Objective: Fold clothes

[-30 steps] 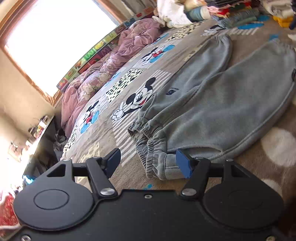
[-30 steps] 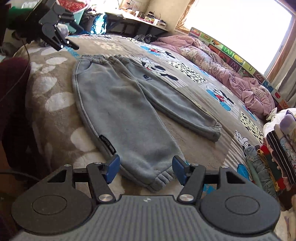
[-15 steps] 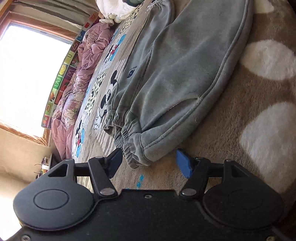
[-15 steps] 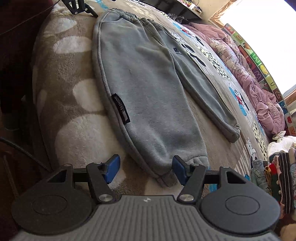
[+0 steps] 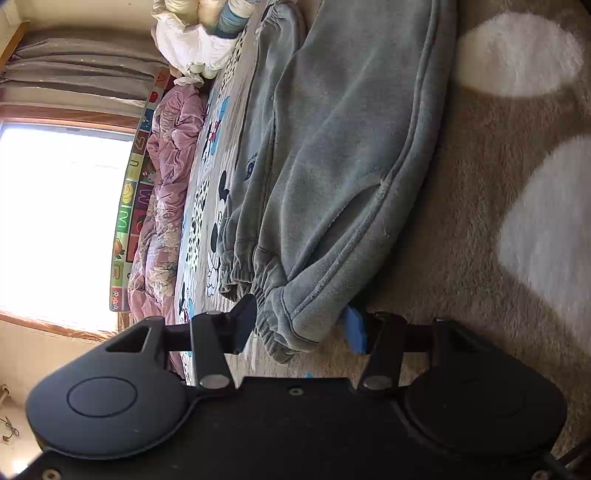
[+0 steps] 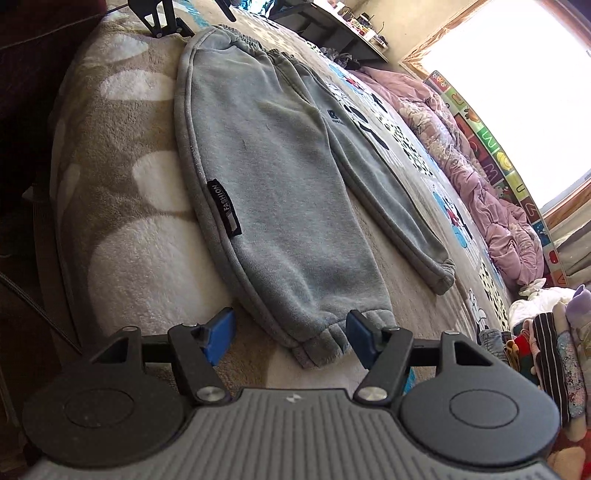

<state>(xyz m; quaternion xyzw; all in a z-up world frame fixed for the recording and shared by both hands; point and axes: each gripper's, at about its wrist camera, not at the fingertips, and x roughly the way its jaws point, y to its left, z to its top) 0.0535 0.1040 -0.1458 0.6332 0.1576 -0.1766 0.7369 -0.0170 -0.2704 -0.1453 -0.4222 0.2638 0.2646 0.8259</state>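
Observation:
Grey sweatpants (image 6: 280, 177) lie spread flat on a bed, legs apart. In the left wrist view their elastic waistband (image 5: 280, 317) sits between the fingers of my left gripper (image 5: 301, 325), which stands open around the near waist corner. In the right wrist view the near leg's cuff (image 6: 325, 339) lies between the blue pads of my right gripper (image 6: 290, 336), also open. A black "FASHION" label (image 6: 225, 208) is sewn on the near side seam. The left gripper (image 6: 162, 14) shows at the waistband end, top left of the right wrist view.
The pants rest on a brown blanket with white spots (image 5: 517, 206) and a cartoon-mouse sheet (image 6: 443, 206). A pink quilt (image 6: 491, 206) lies bunched along the window side. Stacked folded clothes (image 6: 546, 354) sit past the cuffs. The bed edge (image 6: 55, 177) drops off on the near side.
Both grippers have moved in closer to the pants: the waistband corner now sits between the left fingers, and the near cuff between the right fingers. The left camera view has rolled further.

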